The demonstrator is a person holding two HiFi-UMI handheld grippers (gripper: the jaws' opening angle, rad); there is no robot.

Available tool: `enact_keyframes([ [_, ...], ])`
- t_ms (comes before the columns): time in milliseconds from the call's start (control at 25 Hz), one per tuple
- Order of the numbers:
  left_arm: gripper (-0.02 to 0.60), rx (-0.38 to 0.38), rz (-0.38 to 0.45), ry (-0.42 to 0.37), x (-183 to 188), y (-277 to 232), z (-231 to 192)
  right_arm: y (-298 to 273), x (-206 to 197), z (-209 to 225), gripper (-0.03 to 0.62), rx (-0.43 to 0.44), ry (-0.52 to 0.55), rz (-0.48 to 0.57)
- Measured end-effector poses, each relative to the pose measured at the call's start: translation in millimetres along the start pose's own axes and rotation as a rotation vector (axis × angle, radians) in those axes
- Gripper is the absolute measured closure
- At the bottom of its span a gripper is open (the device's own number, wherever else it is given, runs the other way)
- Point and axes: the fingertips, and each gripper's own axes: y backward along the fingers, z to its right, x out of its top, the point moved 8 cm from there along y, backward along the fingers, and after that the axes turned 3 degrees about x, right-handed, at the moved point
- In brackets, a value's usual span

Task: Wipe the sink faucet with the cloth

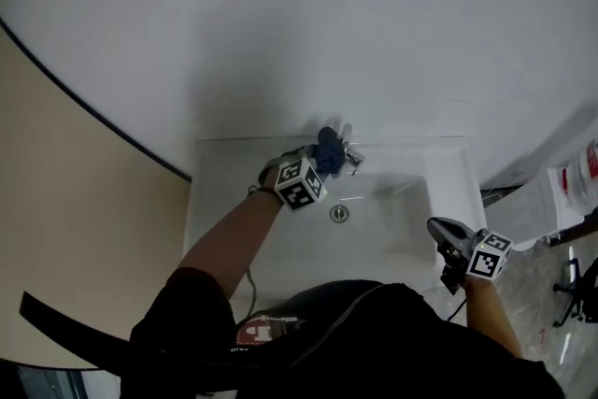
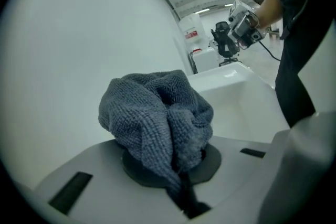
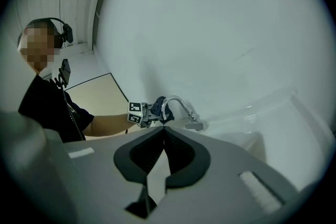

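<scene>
Head view: the left hand-held gripper [image 1: 320,165] clamps a bunched blue cloth [image 1: 329,148] right at the chrome faucet [image 1: 351,158], at the back of a white sink [image 1: 402,201].
Left gripper view: the cloth is looped terry; a container's red label [image 2: 191,34] is unreadable.
Right gripper view: the right hand-held gripper [image 3: 163,131] is closed and empty, facing a white wall [image 3: 220,34].

We see a black short-sleeved shirt [image 1: 355,332] on the person and a black headset [image 3: 62,30] on the head. The left gripper [image 1: 320,165] and right gripper [image 1: 443,233] are pale grey with dark jaws. Each bears a white cube [image 1: 299,184] with black square markers. A thin black cable [image 2: 269,50] trails from the right one.
</scene>
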Motion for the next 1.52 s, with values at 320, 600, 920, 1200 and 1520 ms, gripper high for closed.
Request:
enact_keyframes([
  [320, 0.56, -0.037, -0.131, -0.156, 20, -58, -44, 47, -12, 17, 0.591, -0.101, -0.009, 0.016],
  [600, 0.56, -0.193, -0.135, -0.163, 17, -81, -26, 80, -26, 28, 0.591, -0.163, -0.051, 0.023],
  [920, 0.56, -0.355, 0.06, 0.028, -10, -94, -1, 87, -30, 31, 0.591, -0.183, -0.077, 0.034],
  [1200, 0.56, -0.2, 0.228, -0.423, 16, -74, 13, 92, -33, 29, 0.591, -0.201, -0.078, 0.027],
  [1520, 0.56, -0.107, 0.181, -0.697, 3, -51, 28, 81, -32, 29, 0.591, -0.195, -0.067, 0.026],
])
